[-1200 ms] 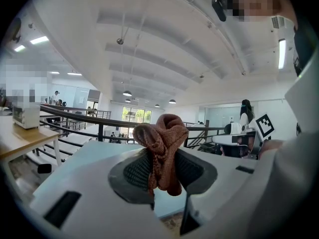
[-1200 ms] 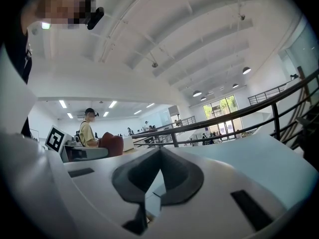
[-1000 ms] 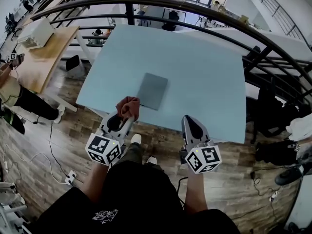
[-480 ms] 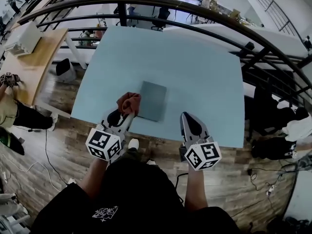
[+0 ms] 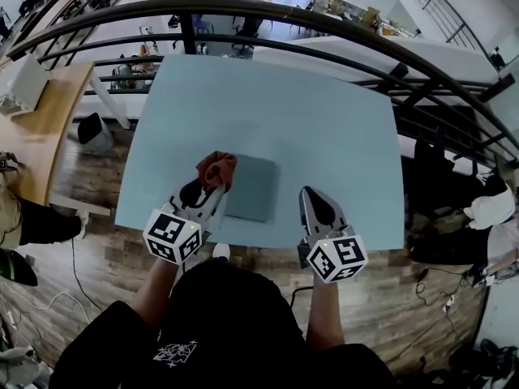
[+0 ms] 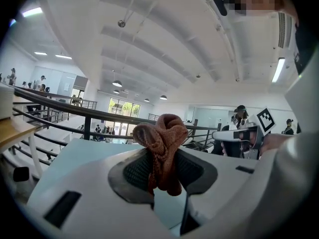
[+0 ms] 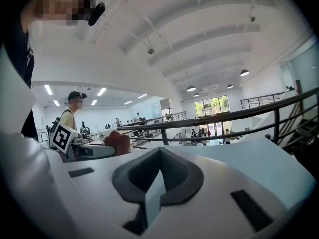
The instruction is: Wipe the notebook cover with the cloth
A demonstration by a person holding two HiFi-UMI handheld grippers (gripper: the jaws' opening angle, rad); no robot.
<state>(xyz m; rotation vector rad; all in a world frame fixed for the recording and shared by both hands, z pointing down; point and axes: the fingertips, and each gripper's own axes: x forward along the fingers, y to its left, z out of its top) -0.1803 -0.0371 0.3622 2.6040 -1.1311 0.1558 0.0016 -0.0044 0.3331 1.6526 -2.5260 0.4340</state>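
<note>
A grey notebook (image 5: 253, 187) lies flat near the front edge of the light blue table (image 5: 324, 128). My left gripper (image 5: 212, 186) is shut on a bunched red-brown cloth (image 5: 216, 169), which is at the notebook's left edge. In the left gripper view the cloth (image 6: 162, 141) sticks up from between the jaws of the left gripper (image 6: 160, 176). My right gripper (image 5: 313, 199) hovers over the table's front edge, to the right of the notebook, with nothing in it. In the right gripper view the right gripper (image 7: 155, 185) has its jaws together, and the cloth (image 7: 117, 142) shows off to the left.
A black curved railing (image 5: 340, 31) runs behind and to the right of the table. A wooden desk (image 5: 32, 128) stands at the left over the wood floor (image 5: 73, 241). The person's legs are just short of the table's front edge.
The table has come closer. The left gripper with the cloth has moved up from the notebook's near-left corner to its left edge. The right gripper now reaches the table's front edge.
</note>
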